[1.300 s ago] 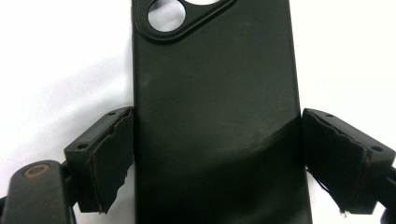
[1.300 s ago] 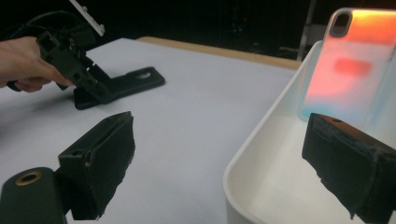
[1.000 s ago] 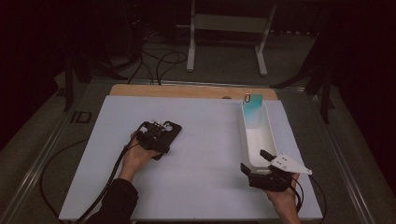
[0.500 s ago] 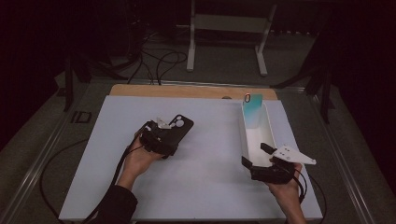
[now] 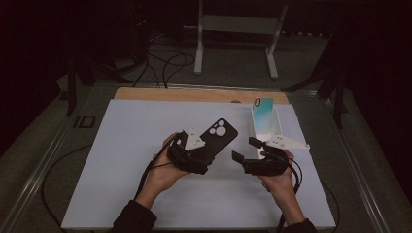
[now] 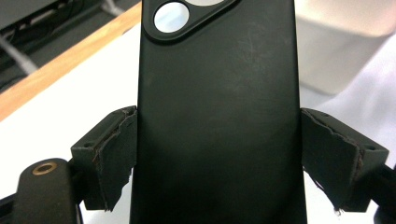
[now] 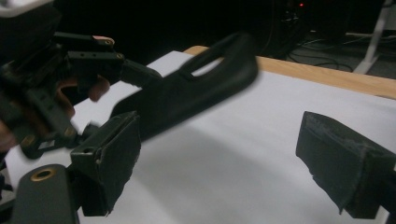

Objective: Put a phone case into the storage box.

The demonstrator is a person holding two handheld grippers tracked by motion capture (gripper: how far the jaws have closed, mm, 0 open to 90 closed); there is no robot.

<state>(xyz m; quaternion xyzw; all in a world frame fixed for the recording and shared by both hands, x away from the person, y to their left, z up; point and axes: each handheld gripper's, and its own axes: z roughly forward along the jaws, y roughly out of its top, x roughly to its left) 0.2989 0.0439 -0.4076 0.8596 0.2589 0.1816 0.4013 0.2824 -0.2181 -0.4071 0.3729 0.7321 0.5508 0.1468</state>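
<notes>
A black phone case (image 5: 217,137) with a round camera cut-out is lifted off the white mat, tilted up to the right. My left gripper (image 5: 200,156) is shut on the case's (image 6: 217,116) lower part, with the left gripper's (image 6: 217,158) pads pressed on both long edges. My right gripper (image 5: 244,148) is just right of it, pointing left at the case. The right gripper's (image 7: 233,163) jaws have just been closing a little, and they stand open with nothing between them. In the right gripper view the case (image 7: 187,98) hangs ahead of them.
A white holder (image 5: 272,130) stands at the back right of the mat (image 5: 121,160), with a teal phone (image 5: 263,115) leaning in it. A wooden board edge (image 5: 194,94) runs behind the mat. Cables and a metal stand (image 5: 233,29) are on the floor beyond.
My left hand has raised the black case off the mat and carried it right toward the middle. My right hand has moved left and up, away from the holder's front.
</notes>
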